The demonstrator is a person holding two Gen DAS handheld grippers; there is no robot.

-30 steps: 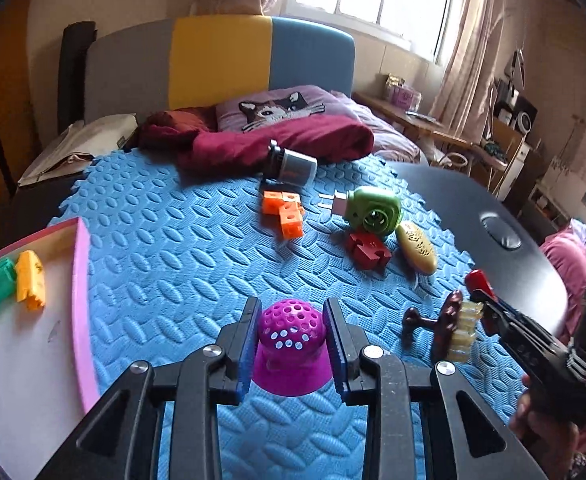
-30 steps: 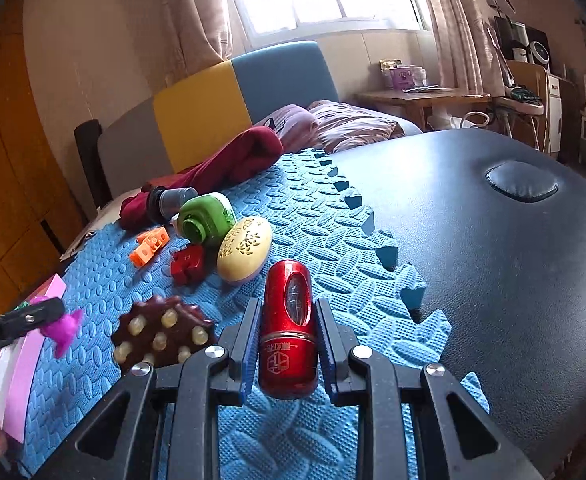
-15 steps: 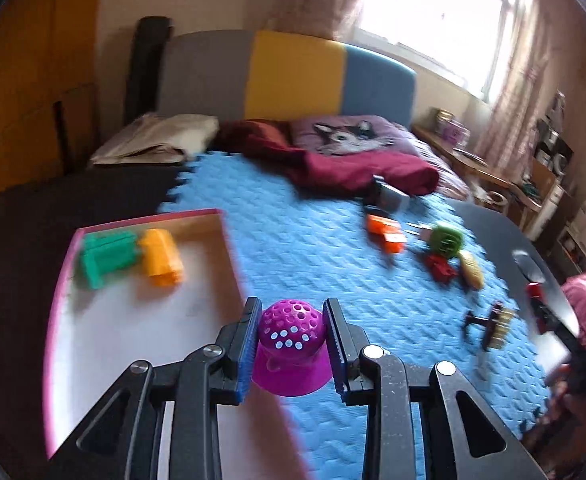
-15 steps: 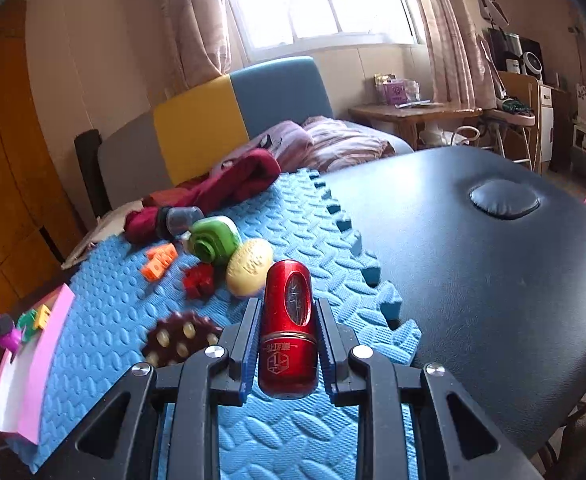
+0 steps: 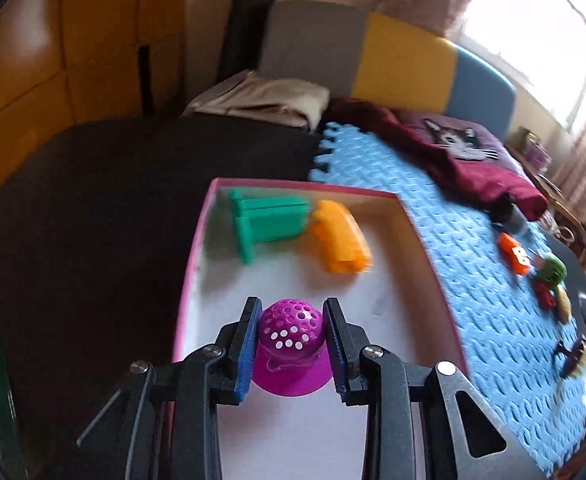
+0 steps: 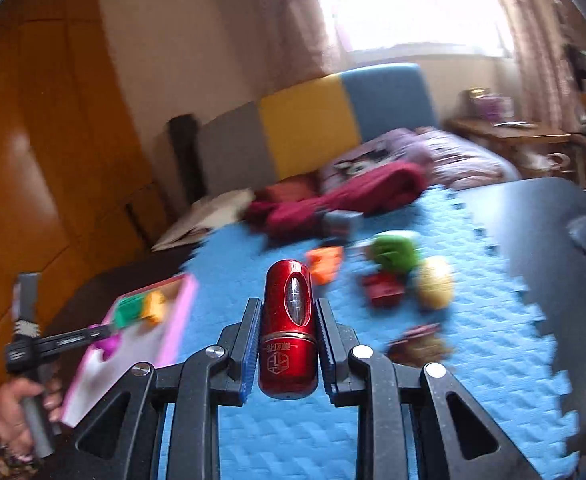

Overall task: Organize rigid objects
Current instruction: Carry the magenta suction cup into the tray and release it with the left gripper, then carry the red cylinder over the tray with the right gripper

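My left gripper [image 5: 292, 312] is shut on a purple perforated dome toy [image 5: 289, 342] and holds it over the near part of the pink-rimmed white tray [image 5: 197, 248]. A green block [image 5: 267, 226] and an orange block [image 5: 341, 240] lie at the tray's far end. My right gripper [image 6: 287, 312] is shut on a red metal cylinder [image 6: 289, 320], held above the blue foam mat [image 6: 493, 344]. In the right wrist view the tray [image 6: 173, 320] lies at the left, with the left gripper [image 6: 107, 338] over it.
On the mat lie an orange block [image 5: 515, 256], a green round toy [image 5: 551, 270], a small red toy [image 5: 545, 299], a yellow oval [image 5: 564, 306], a brown spiked brush [image 5: 573, 356] and a grey cylinder [image 6: 341, 220]. A dark red cloth [image 5: 453, 160] lies at the back. Black table surface [image 5: 73, 240] surrounds the tray.
My left gripper has swung left from over the mat to over the tray, still holding the purple toy. My right gripper has lifted and turned left with the red cylinder.
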